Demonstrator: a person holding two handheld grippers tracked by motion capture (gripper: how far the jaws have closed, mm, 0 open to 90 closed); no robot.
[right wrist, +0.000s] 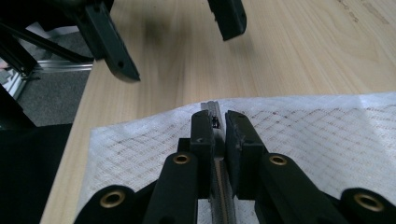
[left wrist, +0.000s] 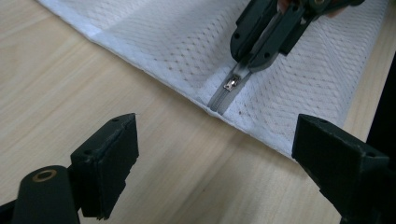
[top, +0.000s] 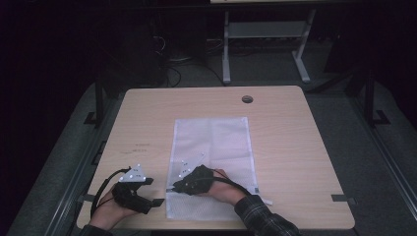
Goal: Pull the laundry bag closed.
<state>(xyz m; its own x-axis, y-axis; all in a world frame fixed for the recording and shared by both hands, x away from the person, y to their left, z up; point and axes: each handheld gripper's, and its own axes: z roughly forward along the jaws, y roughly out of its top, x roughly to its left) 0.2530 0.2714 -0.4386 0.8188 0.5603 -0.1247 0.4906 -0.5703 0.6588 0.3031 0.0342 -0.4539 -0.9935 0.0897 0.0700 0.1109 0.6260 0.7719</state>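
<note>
- A white mesh bag lies flat on the wooden table, its long axis running away from the person, its near end close to the table's front edge.
- A grey zipper runs inward from the bag's left edge near that end — so its line lies crosswise to the bag's length.
- The right gripper is the one on the job: in the left gripper view its jaws are drawn nearly together over the zipper, the small metal slider just ahead of their tips.
- In the right gripper view the two jaws flank the zipper tape, almost clenched; whether the pads truly pinch the pull tab I cannot tell.
- The left gripper hovers over bare wood just beside the bag's left edge, jaws spread wide and holding nothing.
- Judgement: the next move turns on that axis — the slider must travel along the zipper's line, and the left gripper is well placed to pin the edge of the bag where the zipper ends.
</note>
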